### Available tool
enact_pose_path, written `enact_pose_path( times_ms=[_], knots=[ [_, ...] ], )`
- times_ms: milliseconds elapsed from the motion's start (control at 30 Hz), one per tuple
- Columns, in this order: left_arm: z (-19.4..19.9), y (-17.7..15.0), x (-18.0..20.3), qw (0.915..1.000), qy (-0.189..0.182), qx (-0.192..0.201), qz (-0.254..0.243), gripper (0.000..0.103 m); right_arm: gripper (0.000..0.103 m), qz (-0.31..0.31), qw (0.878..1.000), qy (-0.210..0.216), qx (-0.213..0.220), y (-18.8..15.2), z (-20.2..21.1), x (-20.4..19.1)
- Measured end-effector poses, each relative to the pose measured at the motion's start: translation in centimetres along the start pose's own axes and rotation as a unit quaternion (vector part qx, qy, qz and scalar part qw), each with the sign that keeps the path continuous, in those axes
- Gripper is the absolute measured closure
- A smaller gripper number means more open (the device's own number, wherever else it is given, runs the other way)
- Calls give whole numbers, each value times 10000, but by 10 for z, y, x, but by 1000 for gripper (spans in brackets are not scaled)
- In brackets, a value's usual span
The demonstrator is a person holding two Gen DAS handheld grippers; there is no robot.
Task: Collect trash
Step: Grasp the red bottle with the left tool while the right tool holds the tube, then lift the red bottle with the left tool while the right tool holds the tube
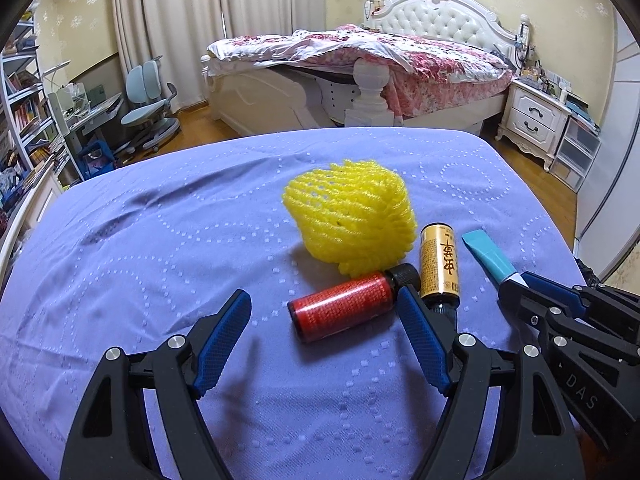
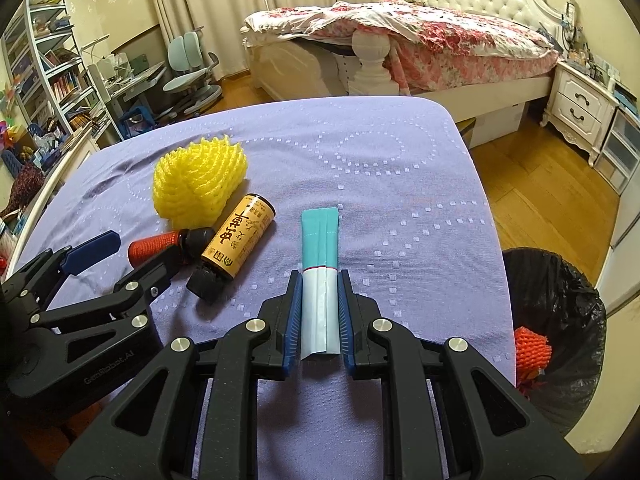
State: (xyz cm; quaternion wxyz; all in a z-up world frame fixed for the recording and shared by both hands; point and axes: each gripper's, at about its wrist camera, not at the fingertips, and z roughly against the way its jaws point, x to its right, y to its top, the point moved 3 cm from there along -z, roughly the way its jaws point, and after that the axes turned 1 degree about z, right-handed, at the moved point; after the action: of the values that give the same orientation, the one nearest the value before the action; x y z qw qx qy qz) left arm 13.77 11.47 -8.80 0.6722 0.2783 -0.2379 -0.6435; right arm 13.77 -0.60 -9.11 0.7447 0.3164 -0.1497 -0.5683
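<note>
A red bottle (image 1: 340, 312) with a black cap lies on the purple cloth (image 1: 160, 240) between the fingers of my left gripper (image 1: 324, 296). The gripper is open, its right finger close by the cap and its left finger well clear. Beside the red bottle lie a gold bottle (image 1: 438, 260) and a yellow foam net (image 1: 348, 216). My right gripper (image 2: 320, 276) is shut on a teal and white sachet (image 2: 320, 236), which sticks out ahead of the fingers over the cloth. The right wrist view also shows the left gripper (image 2: 146, 248) around the red bottle (image 2: 154, 246).
A bin lined with a black bag (image 2: 560, 300) stands on the floor off the table's right edge, with an orange foam net (image 2: 530, 350) inside. Beyond the table's far edge are a bed (image 2: 440, 40), a desk chair (image 2: 192, 68) and shelves (image 2: 48, 72).
</note>
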Motion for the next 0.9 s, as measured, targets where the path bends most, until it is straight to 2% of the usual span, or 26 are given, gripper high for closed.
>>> enact_pose_path(
  times_ms=[167,233,267,633,900],
  knots=[
    [-4,2,0,9999,-98,-78,-24,27,86,0,10000,0,0,-1,0,0],
    [-4,1,-1,9998,-172,-110,-6,34,86,2,10000,-3,2,0,0,0],
    [-4,0,-1,9997,-208,-139,-15,44,86,10,10000,-12,2,0,0,-1],
    [6,-14,-8,9996,-129,-192,163,44,86,17,10000,-39,8,0,0,-1],
    [14,-23,-26,9973,300,-221,640,44,85,30,10000,-50,7,1,0,0]
  ],
)
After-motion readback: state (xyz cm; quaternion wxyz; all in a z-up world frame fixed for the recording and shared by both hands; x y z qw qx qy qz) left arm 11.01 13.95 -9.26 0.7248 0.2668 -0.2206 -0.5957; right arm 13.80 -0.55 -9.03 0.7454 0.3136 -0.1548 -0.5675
